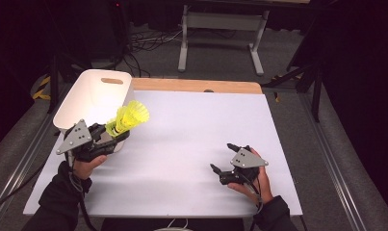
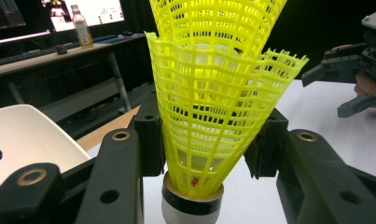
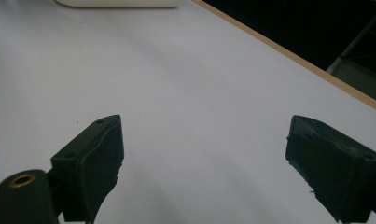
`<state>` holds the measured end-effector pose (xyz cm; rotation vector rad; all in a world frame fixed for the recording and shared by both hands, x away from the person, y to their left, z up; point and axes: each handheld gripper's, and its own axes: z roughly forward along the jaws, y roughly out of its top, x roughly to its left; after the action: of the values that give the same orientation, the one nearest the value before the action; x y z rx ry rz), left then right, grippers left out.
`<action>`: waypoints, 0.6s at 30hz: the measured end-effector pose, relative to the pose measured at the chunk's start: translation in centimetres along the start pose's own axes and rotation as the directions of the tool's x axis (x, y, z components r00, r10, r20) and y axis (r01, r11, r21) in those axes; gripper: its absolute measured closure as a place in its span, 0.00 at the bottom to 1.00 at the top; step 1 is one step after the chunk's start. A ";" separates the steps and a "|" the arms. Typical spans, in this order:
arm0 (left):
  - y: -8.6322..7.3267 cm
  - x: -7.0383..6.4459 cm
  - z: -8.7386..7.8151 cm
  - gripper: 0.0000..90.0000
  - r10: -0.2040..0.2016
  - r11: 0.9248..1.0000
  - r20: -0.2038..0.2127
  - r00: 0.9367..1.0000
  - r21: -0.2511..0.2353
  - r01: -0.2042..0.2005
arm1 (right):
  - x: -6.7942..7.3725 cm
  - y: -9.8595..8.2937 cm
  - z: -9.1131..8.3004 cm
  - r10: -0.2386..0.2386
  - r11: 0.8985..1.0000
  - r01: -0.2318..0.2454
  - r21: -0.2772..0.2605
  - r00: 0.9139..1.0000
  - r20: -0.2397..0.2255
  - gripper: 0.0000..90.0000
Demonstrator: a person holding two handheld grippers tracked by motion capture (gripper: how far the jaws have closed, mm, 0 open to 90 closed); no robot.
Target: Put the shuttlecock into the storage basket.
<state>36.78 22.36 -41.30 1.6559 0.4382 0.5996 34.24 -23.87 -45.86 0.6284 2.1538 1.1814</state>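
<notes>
High view: left hand-held gripper (image 1: 115,136) clamped on the stacked yellow plastic mesh shuttlecocks (image 1: 129,118), lifted off the table and tilted toward the near right corner of the white plastic bin with a cut-out handle (image 1: 84,96). Not yet over the opening, so judged mid-carry: pick-up done, drop into the bin left to do. Right hand-held gripper (image 1: 226,159) low over the white table top (image 1: 182,139), jaws spread, grasping nothing, well apart from the shuttlecocks. Nothing else loose on the table. Bare wooden strip (image 1: 196,85) along the far edge; beyond it grey floor, loose black cables (image 1: 143,41) and the grey frame of another table (image 1: 220,29), with dark surroundings on both sides.

Left gripper view: both black jaws pressed against the lower skirt of the yellow mesh cones, one nested in the other, white cork base with a black band (image 2: 190,205) at the bottom. White bin rim at lower left. Desk with lit monitors (image 2: 90,11) and a bottle (image 2: 81,25) in the background. Other gripper at far right, jaws apart.

Right gripper view: two black jaws wide apart with bare white table between them, wooden edge at upper right, bin base at the top edge.
</notes>
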 end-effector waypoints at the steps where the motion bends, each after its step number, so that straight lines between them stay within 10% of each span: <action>1: 0.1 0.0 -0.1 0.63 0.000 1.000 -0.003 1.000 0.001 0.000 | 0.0 0.0 0.0 0.001 1.000 -0.001 0.000 1.000 0.002 0.14; 18: 0.8 0.9 -1.5 0.63 -0.018 1.000 -0.055 0.998 -0.023 0.017 | -0.2 0.0 0.0 0.014 1.000 -0.014 -0.006 1.000 0.001 0.14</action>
<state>36.48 23.96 -40.28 1.6151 0.4841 0.6363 34.35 -24.01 -45.85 0.6428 2.1475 1.1941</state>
